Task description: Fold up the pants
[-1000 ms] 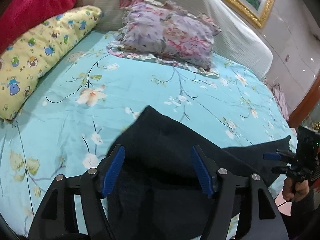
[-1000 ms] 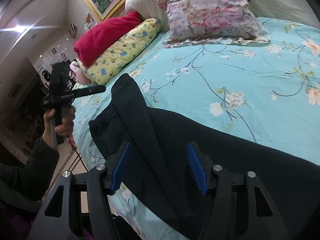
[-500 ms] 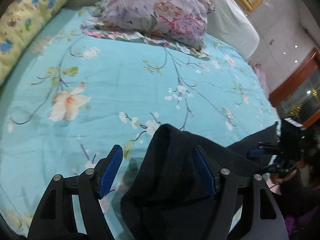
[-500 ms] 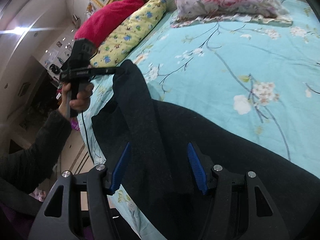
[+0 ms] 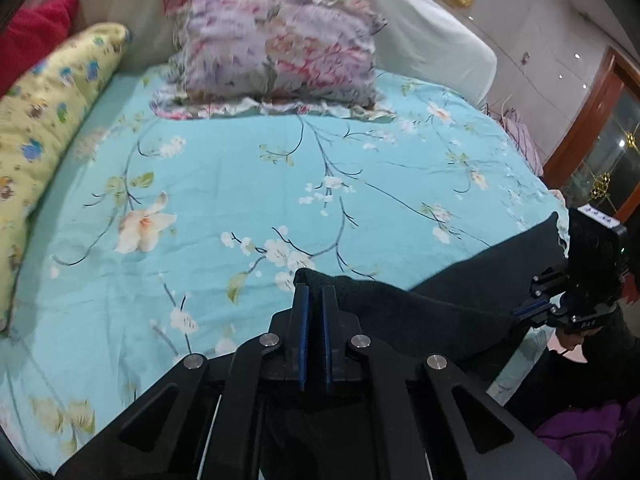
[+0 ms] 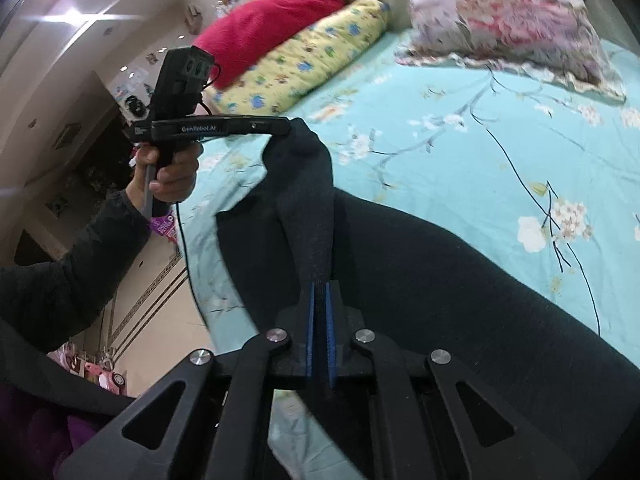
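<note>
Both grippers clamp pants; left gripper's hand only in right view

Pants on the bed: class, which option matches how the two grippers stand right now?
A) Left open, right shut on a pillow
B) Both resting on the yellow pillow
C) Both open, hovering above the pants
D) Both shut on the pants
D: the left gripper and right gripper each have blue pads pressed together on the black pants.

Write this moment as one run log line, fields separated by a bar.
step: fold pants | left gripper: shut on black pants | right gripper: shut on black pants | pants: edge lifted, rest on floral bedsheet
</note>
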`<state>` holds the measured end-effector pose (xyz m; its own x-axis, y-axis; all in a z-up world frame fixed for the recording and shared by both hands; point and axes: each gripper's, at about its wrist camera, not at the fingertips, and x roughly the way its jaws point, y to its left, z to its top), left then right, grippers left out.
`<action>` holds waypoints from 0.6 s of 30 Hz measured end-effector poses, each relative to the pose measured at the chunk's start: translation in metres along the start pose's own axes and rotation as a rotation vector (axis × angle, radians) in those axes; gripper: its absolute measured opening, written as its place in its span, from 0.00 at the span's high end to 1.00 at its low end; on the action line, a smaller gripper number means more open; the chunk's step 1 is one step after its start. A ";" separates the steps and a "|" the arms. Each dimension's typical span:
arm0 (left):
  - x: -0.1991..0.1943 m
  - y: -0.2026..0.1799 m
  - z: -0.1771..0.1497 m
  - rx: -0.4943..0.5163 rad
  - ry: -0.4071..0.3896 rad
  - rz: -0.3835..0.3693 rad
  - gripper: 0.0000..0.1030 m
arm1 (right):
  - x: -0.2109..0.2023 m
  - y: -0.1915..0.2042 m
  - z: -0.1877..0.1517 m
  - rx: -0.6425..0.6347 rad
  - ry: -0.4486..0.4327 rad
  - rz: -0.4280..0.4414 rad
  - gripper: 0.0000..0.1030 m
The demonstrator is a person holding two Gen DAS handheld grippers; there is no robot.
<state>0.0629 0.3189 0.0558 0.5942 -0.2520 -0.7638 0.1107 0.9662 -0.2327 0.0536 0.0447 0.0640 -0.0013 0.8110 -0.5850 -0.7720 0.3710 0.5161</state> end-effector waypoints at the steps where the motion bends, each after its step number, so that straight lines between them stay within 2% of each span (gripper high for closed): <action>1: -0.008 -0.004 -0.006 0.000 -0.016 0.004 0.97 | -0.002 0.005 -0.002 -0.015 -0.004 0.001 0.94; 9: -0.043 -0.019 -0.062 -0.066 -0.091 0.003 0.97 | 0.001 0.026 -0.023 -0.068 0.025 -0.007 0.94; 18: -0.050 0.001 -0.114 -0.236 -0.126 0.007 0.97 | 0.012 0.032 -0.040 -0.073 0.061 -0.003 0.94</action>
<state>-0.0578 0.3268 0.0252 0.6905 -0.2221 -0.6884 -0.0741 0.9250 -0.3728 0.0035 0.0483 0.0486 -0.0363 0.7802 -0.6245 -0.8161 0.3375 0.4692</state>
